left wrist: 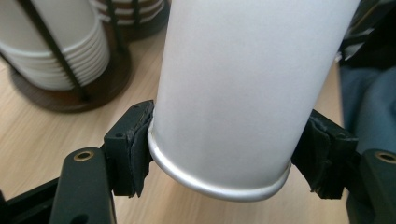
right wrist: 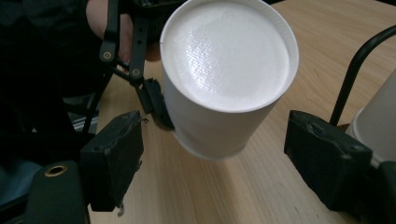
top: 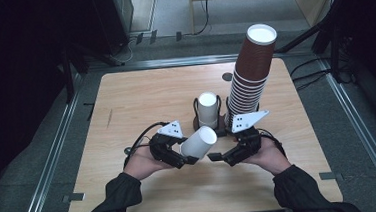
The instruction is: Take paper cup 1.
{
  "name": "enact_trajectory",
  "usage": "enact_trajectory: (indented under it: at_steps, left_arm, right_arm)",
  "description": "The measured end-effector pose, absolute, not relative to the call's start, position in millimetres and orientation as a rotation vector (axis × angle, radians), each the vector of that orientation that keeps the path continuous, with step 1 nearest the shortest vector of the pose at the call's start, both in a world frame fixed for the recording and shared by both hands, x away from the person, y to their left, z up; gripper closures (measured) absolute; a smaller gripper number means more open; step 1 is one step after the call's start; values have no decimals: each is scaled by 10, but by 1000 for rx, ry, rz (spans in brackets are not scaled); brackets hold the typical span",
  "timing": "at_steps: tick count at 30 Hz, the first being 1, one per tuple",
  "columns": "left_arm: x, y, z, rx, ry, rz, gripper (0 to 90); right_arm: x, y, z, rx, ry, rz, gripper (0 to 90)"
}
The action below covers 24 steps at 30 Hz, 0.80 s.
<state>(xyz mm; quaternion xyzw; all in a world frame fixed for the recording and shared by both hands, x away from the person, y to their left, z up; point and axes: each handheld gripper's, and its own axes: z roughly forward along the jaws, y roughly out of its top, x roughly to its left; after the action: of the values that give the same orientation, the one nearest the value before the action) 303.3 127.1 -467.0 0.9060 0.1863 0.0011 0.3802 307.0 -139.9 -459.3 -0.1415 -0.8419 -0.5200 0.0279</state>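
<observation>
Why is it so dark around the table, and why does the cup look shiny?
High view: light falls on the wooden table; the room around it stays dark. Right gripper view: glare brightens the white paper cup base. Left gripper view: the cup holder behind looks slightly soft.

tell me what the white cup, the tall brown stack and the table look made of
White cup: likely paper, matte, with a rolled rim and a faintly textured base. Tall brown stack: probably paper cups too, brown outside, white inside, thin nested rims. Table: pale wood grain, smooth, possibly laminate.
</observation>
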Motion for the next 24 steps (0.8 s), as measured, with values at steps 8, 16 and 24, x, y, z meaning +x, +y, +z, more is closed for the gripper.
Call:
enact_trajectory:
  at_steps: [8,16,24]
  left_arm:
    - [3078,1244,-4733,2436,476,-22,282]
    - [3084,1084,-4823,2525,434,-74,284]
    - [3058,970,-4850,2602,378,-102,283]
  right_arm:
    - [3030,-1437,-4664,-422,-2707,-1505,201]
    - [3026,-1433,-4738,-408,-2762,-1418,201]
    - [3011,-1355,-4764,-365,-2770,-1367,211]
